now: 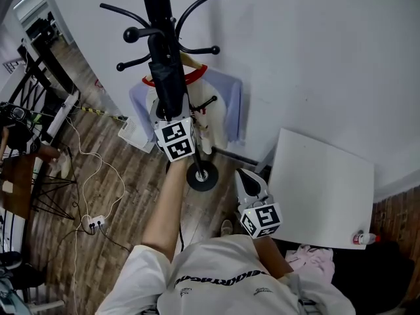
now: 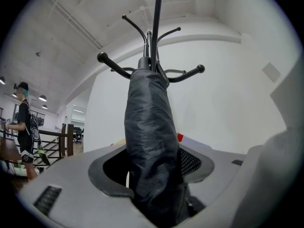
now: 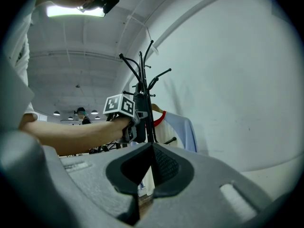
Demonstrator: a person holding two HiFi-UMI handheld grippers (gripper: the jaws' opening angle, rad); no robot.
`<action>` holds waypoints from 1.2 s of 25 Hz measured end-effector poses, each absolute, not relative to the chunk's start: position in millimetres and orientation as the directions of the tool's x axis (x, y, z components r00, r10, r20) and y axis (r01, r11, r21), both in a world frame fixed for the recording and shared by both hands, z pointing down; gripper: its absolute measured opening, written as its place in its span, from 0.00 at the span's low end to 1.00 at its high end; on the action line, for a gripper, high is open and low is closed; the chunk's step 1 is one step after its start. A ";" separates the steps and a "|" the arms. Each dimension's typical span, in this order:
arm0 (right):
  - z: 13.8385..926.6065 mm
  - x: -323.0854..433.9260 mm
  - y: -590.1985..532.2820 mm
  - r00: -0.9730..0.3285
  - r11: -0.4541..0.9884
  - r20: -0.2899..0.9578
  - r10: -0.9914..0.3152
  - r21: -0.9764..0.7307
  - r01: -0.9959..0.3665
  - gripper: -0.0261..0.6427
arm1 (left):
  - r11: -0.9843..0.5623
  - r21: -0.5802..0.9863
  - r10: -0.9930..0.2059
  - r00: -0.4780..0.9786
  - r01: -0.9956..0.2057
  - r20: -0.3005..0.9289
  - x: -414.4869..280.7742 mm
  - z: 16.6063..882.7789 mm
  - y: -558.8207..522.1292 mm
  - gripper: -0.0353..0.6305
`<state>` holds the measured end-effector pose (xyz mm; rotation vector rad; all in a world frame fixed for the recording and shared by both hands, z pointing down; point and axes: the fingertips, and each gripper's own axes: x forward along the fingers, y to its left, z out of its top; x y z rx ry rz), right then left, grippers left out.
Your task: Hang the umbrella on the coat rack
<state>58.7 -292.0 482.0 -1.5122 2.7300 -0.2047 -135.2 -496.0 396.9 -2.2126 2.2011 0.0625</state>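
Note:
The folded black umbrella (image 1: 167, 77) stands upright against the pole of the black coat rack (image 1: 157, 5), its top close to a knobbed hook. My left gripper (image 1: 169, 112) is shut on the umbrella's lower part. In the left gripper view the umbrella (image 2: 149, 127) fills the gap between the jaws, with the coat rack (image 2: 156, 27) right behind it. Whether it hangs from a hook I cannot tell. My right gripper (image 1: 248, 179) is lower and to the right, shut and holding nothing (image 3: 152, 163). It looks toward the rack (image 3: 141, 75) and the left gripper (image 3: 130, 122).
A pale blue and white garment (image 1: 223, 104) with a red collar hangs on the rack. The rack's round base (image 1: 202, 176) rests on the wood floor. A white table (image 1: 321, 189) with a small bottle (image 1: 364, 238) is at the right. Cables and a power strip (image 1: 95, 223) lie left.

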 end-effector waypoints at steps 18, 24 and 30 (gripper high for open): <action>469.8 42.0 -277.2 -0.560 0.555 0.041 -0.827 -0.100 -0.826 0.04 | -0.118 0.031 -0.993 0.119 -0.992 0.013 -131.6 386.6 -467.6 0.52; 467.4 35.1 -269.7 -0.571 0.566 0.039 -0.820 -0.093 -0.819 0.04 | -0.144 0.077 -0.989 0.142 -0.987 -0.036 -136.4 357.9 -439.3 0.51; 466.2 31.4 -258.5 -0.578 0.573 0.037 -0.815 -0.087 -0.815 0.04 | -0.169 0.101 -0.984 0.162 -0.980 -0.078 -136.4 338.8 -399.6 0.47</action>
